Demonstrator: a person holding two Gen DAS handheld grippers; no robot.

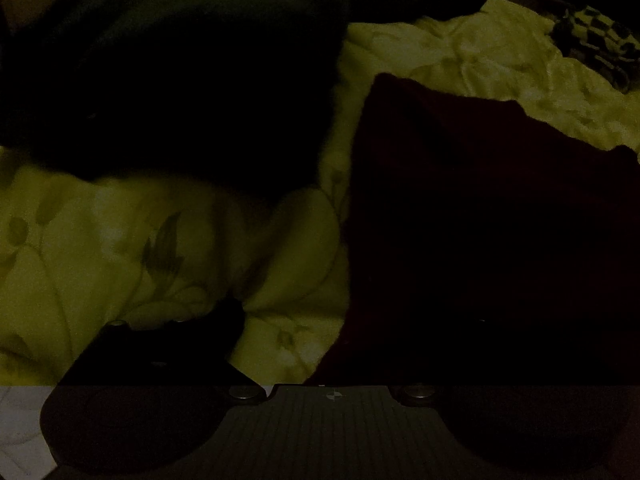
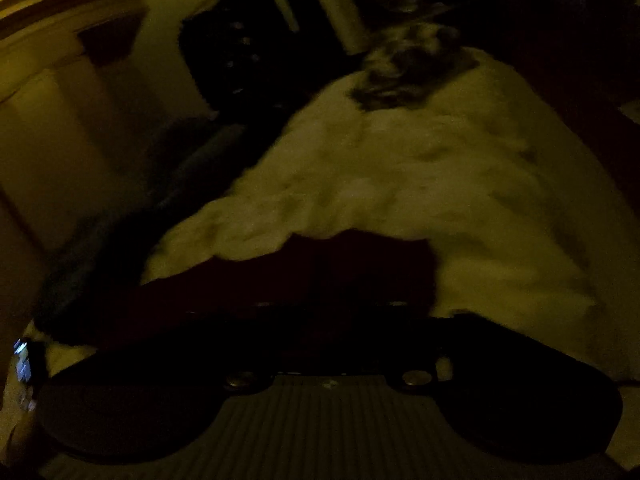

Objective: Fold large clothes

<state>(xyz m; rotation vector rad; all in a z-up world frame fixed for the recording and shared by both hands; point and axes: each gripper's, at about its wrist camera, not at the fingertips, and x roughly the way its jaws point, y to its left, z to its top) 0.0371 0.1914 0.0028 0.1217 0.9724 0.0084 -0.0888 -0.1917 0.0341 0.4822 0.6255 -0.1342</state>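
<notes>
The scene is very dark. In the left wrist view a dark maroon cloth (image 1: 480,220) lies flat on the pale floral bedspread (image 1: 120,248), and a dark green garment (image 1: 180,80) is heaped at the upper left. My left gripper (image 1: 336,312) hangs over the maroon cloth's left edge. Its left finger (image 1: 168,344) stands far off centre and its right finger is lost against the cloth. In the right wrist view the maroon cloth (image 2: 320,268) lies right in front of my right gripper (image 2: 330,308). Faint glints mark its fingers apart; any contact with the cloth is hidden.
A black-and-white patterned cloth (image 1: 592,40) lies at the far side of the bed (image 2: 408,64). Beyond the bed's left edge stand a dark piece of furniture (image 2: 240,60) and wooden panelling (image 2: 60,80). A small glowing screen (image 2: 24,360) shows at the left margin.
</notes>
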